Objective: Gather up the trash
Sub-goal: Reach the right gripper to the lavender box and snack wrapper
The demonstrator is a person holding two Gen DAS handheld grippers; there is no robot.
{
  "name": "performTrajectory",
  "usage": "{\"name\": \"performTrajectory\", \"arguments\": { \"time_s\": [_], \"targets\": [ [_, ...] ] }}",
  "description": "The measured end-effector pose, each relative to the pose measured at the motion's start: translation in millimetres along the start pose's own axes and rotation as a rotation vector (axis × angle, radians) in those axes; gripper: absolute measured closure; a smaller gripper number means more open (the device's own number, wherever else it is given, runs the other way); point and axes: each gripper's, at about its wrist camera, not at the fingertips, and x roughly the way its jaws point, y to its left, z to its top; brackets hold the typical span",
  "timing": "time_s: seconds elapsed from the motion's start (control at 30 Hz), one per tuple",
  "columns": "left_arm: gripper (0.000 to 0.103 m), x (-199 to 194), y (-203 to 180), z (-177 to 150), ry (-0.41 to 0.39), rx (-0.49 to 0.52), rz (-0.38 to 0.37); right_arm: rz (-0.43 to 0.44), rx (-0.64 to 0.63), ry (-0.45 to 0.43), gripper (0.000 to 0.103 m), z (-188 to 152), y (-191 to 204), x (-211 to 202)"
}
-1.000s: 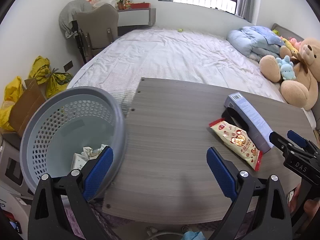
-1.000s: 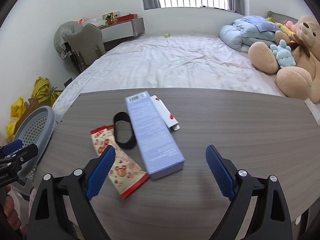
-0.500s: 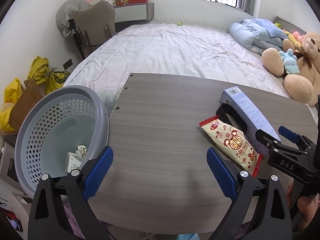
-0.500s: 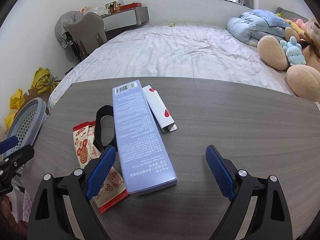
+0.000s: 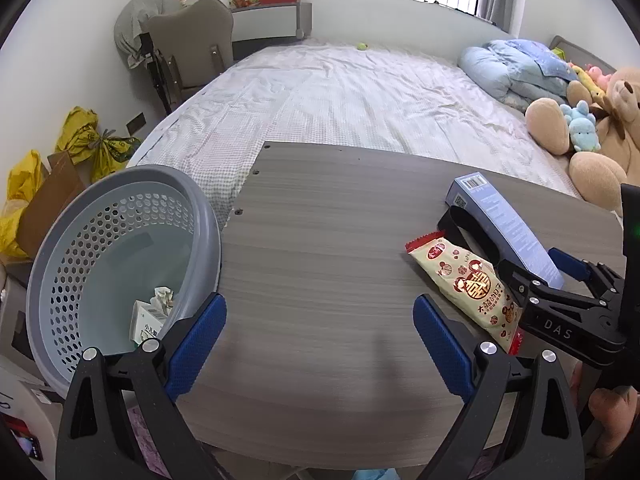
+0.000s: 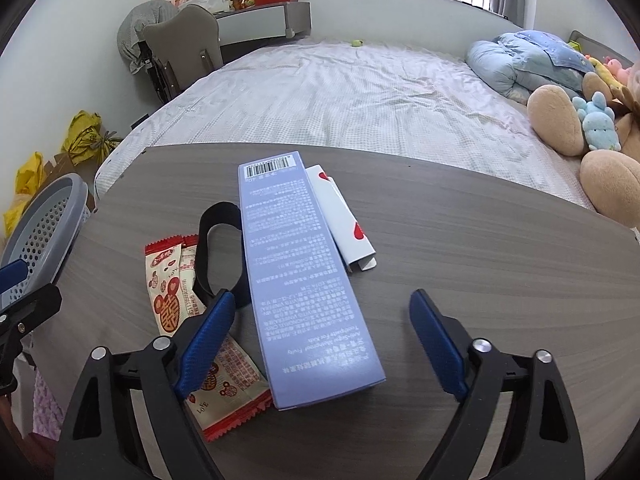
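On the grey wooden table (image 6: 480, 260) a long pale-blue box (image 6: 296, 264) lies partly over a black band (image 6: 216, 248) and beside a red-and-cream snack packet (image 6: 176, 300). A white box with red hearts (image 6: 340, 220) lies against its right side. My right gripper (image 6: 320, 312) straddles the blue box's near end; its jaws are closing, and the pads stand clear of the box sides. My left gripper (image 5: 319, 312) hangs open over bare table next to the grey perforated basket (image 5: 52, 264). In the left wrist view the blue box (image 5: 504, 224) sits between the right gripper's (image 5: 532, 264) fingers.
The basket holds a small carton and crumpled paper (image 5: 148, 320) and stands off the table's left edge. A bed (image 5: 360, 100) lies beyond the table, with plush toys (image 6: 560, 120) at the right. Yellow bags (image 5: 92, 140) and cardboard are on the floor at the left.
My right gripper has moved forward and down over the blue box, and its jaws have narrowed around the box's near end. The left gripper has hardly moved.
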Motion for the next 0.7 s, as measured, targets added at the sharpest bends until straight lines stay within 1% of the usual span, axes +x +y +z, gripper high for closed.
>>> {"name": "performTrajectory", "arguments": {
  "time_s": [0.07,0.2,0.33,0.53,0.7],
  "targets": [
    [0.01,-1,4,-1,-0.003,-0.007,0.0,0.002,-0.007,0.016,0.044,0,4,1],
    [0.01,-3,11,0,-0.006,-0.022,-0.002,0.019,-0.008,0.034,0.049,-4,14,0],
    [0.01,-5,20,-2,-0.011,-0.044,-0.004,0.047,-0.005,0.042,0.049,-10,29,-4],
    [0.01,-10,39,-4,-0.025,-0.083,0.009,0.107,-0.02,0.041,0.049,-17,61,-12],
    [0.01,-14,53,-7,-0.03,-0.109,0.012,0.099,-0.028,0.037,0.049,-17,75,-12]
  ]
}}
